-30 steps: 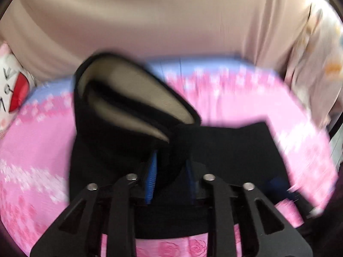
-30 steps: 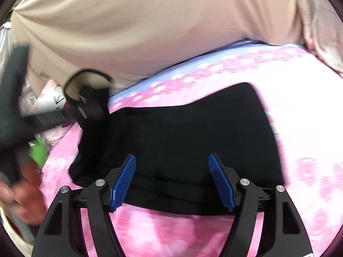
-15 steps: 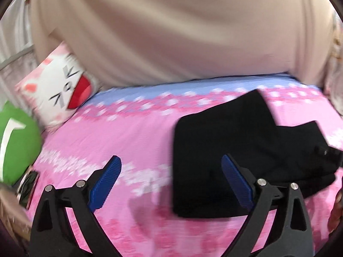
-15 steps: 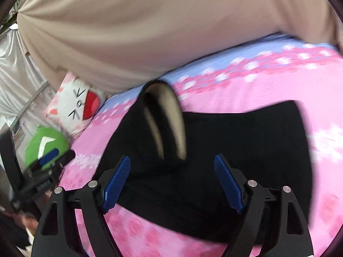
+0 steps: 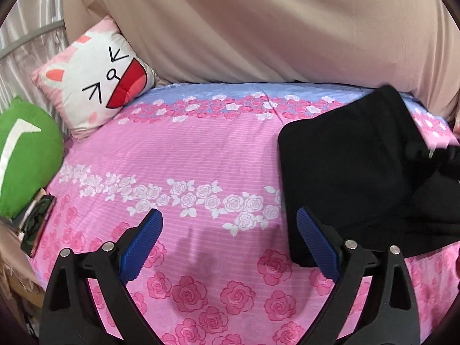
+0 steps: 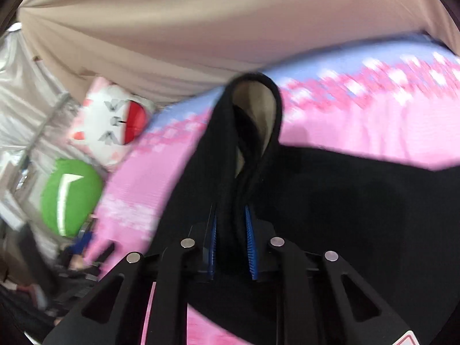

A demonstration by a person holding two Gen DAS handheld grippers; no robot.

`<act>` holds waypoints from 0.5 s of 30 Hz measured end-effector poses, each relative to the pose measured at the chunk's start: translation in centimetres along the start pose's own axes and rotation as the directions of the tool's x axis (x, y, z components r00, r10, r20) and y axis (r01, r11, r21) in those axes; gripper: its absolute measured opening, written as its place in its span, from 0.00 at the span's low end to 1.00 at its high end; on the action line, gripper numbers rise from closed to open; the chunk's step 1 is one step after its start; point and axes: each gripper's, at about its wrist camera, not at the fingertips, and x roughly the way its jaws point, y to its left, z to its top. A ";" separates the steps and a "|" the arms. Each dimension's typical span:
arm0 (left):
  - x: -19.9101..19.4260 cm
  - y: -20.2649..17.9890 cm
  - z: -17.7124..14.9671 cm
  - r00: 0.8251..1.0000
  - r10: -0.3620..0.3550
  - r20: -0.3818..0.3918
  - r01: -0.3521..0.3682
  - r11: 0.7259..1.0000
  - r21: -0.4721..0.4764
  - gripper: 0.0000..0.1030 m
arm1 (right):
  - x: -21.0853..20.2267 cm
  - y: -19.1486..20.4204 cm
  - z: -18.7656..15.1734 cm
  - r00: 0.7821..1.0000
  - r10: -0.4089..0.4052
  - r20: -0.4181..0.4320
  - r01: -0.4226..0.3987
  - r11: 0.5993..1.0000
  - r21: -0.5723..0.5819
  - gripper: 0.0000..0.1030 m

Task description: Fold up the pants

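The black pants (image 5: 353, 172) lie folded on the pink rose bedsheet (image 5: 187, 155), at the right of the left wrist view. My left gripper (image 5: 230, 238) is open and empty above bare sheet, just left of the pants. My right gripper (image 6: 231, 241) is shut on a raised fold of the black pants (image 6: 230, 172), whose beige lining (image 6: 256, 106) shows at the top of the fold. The rest of the pants (image 6: 359, 201) spreads to the right under it. The right gripper also shows in the left wrist view (image 5: 431, 155) at the pants' far right.
A white cat-face pillow (image 5: 97, 77) and a green cushion (image 5: 26, 155) sit at the bed's left end. A dark flat item (image 5: 37, 224) lies at the left edge. A beige curtain (image 5: 258, 23) hangs behind the bed.
My left gripper let go of the pants, opened and moved left off them. My right gripper closed on a fold of the pants and lifted it.
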 end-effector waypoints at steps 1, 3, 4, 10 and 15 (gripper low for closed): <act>-0.2 0.1 0.3 1.000 -0.012 0.002 0.012 1.000 -0.009 0.90 | -1.0 1.0 0.8 1.000 0.026 0.017 -0.025 1.000 -0.008 0.15; -0.7 0.2 0.6 1.000 -0.015 0.011 0.015 1.000 -0.015 0.90 | -3.8 3.6 2.7 0.995 0.070 0.076 -0.067 0.997 -0.043 0.15; -1.2 0.2 0.9 1.000 -0.018 0.020 0.018 1.000 -0.016 0.90 | -5.3 4.5 3.5 0.992 0.073 0.106 -0.067 0.996 -0.062 0.14; -2.3 -0.6 1.3 0.997 -0.064 0.037 0.065 0.998 -0.013 0.92 | -15.8 3.5 3.0 0.958 -0.029 0.285 0.056 0.995 -0.087 0.14; -1.4 -3.6 1.0 0.995 -0.102 0.009 0.102 0.995 0.012 0.92 | -15.5 -7.7 -3.9 0.955 -0.234 0.183 0.212 0.968 0.131 0.15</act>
